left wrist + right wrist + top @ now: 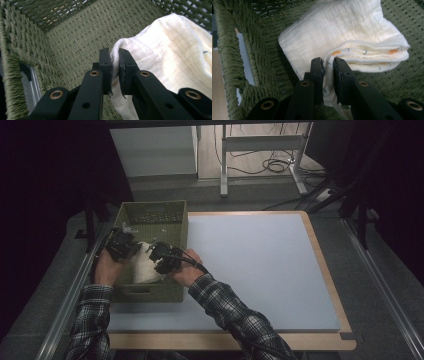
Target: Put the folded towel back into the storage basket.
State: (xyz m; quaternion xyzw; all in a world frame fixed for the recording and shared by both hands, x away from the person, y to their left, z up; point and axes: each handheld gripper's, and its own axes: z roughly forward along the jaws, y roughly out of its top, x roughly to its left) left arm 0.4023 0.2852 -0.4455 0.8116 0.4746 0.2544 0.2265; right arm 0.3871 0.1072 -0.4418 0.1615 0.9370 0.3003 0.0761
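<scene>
A cream-white folded cloth (145, 268) lies inside a green woven basket (152, 206) at the left of the table. My left gripper (131, 251) reaches into the basket from the left, and in the left gripper view it (114, 56) is shut on a bunched edge of the cloth (162, 47). My right gripper (154, 258) comes in from the right. In the right gripper view it (327, 63) pinches the corner of the folded cloth (337, 30), which has small orange and blue marks along its layered edge. The cloth rests against the basket floor (402, 75).
The basket stands on a pale blue mat (260, 265) that covers most of the wooden table. A handle slot (244, 57) opens in the basket wall near the right gripper. Beyond the table stand a desk frame and cables (270, 165) on the floor.
</scene>
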